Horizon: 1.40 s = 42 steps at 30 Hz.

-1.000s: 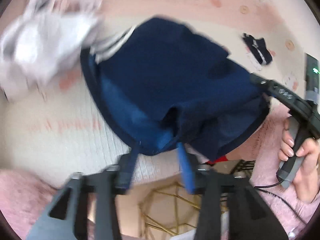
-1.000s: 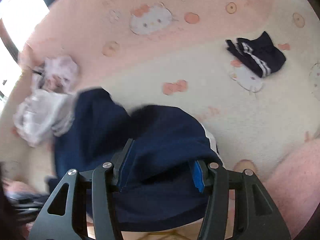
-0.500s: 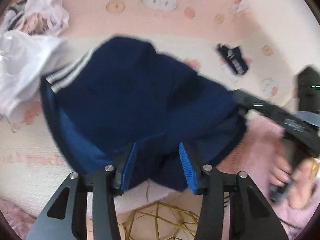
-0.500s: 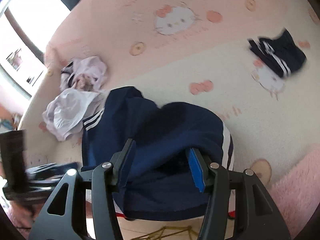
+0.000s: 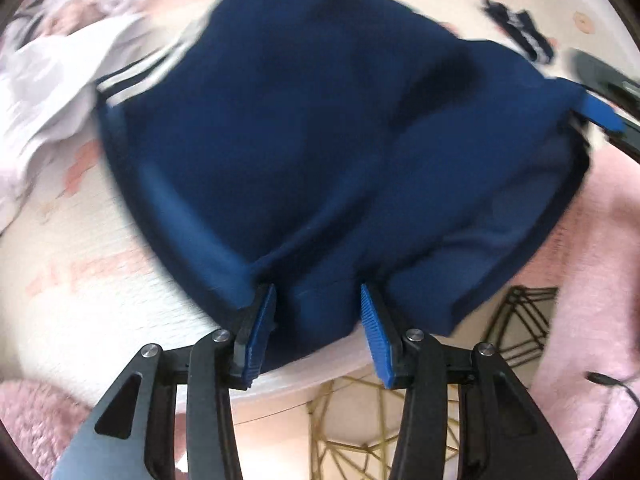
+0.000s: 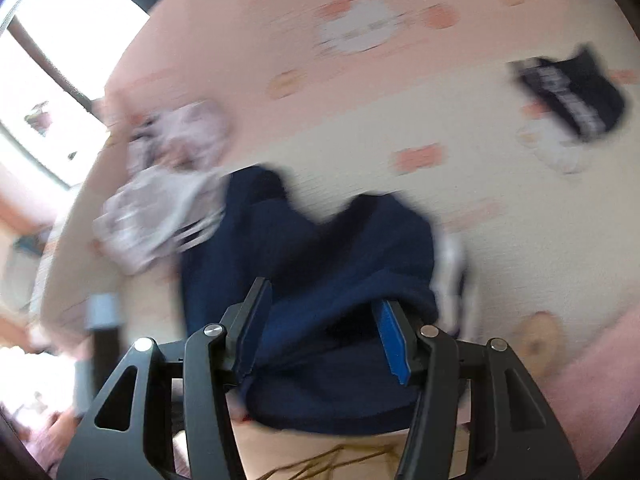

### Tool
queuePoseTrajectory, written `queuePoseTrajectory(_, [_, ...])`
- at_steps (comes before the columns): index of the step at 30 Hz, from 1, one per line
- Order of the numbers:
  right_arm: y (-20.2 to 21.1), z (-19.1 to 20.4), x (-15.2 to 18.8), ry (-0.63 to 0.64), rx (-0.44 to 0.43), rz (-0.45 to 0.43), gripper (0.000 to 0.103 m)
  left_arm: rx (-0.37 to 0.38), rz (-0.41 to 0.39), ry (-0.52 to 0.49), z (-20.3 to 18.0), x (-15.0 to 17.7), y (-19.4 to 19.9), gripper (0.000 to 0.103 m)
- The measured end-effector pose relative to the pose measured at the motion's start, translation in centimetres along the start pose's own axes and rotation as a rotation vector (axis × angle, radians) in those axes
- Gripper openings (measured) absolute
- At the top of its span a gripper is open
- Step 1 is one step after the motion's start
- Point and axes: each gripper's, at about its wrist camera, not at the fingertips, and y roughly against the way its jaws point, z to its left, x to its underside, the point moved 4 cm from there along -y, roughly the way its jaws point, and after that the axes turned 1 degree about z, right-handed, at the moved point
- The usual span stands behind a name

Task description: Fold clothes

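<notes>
A navy garment with white side stripes (image 5: 320,132) lies on the pink and cream cartoon-cat table cover (image 5: 68,300), its near edge hanging over the table's front. My left gripper (image 5: 318,330) has its jaws apart with the garment's hem bunched between the blue pads. My right gripper (image 6: 326,328) is also spread, with navy cloth (image 6: 312,280) lying between its pads; it shows in the left wrist view at the garment's right corner (image 5: 600,114). Both views are motion-blurred.
A crumpled white and lilac pile of clothes (image 5: 52,76) lies left of the navy garment (image 6: 160,208). A small folded navy striped piece (image 6: 572,94) sits at the far right (image 5: 520,32). A gold wire frame (image 5: 360,428) stands below the table edge.
Both grippers have moved closer over the garment, which now fills more of each view. The garment has been drawn toward the table's front edge. The jaws stay apart.
</notes>
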Motion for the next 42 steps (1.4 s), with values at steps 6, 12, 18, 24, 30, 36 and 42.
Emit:
queuePoseTrajectory(6, [-0.3, 2.9, 0.5, 0.061, -0.266, 0.11, 0.055, -0.018, -0.039, 0.117, 3.6, -1.5, 0.3, 0.046])
queuePoseTrajectory(12, [0.9, 1.1, -0.6, -0.027, -0.318, 0.047, 0.055, -0.112, -0.157, 0.228, 6.4, -2.6, 2.5, 0.046])
queuePoseTrajectory(18, [1.6, -5.0, -1.8, -0.302, -0.161, -0.08, 0.055, 0.019, -0.195, 0.266, 7.4, -2.9, 2.9, 0.045])
queuePoseTrajectory(24, [-3.0, -7.0, -0.3, -0.264, 0.238, 0.094, 0.055, 0.245, -0.276, 0.071, 0.0, -4.6, 3.3, 0.045])
queuePoseTrajectory(30, [-7.4, -4.8, 1.7, -0.242, 0.107, 0.266, 0.026, 0.404, -0.228, 0.072, -2.5, -5.5, 0.7, 0.046])
queuePoseTrajectory(36, [-8.0, 0.4, 1.5, -0.063, 0.006, 0.251, 0.026, 0.433, -0.217, -0.001, -3.8, -4.7, 0.8, 0.063])
queuePoseTrajectory(42, [-10.6, 1.7, 2.8, -0.007, 0.126, 0.303, 0.028, 0.39, -0.18, -0.025, -5.5, -4.9, -1.0, 0.063])
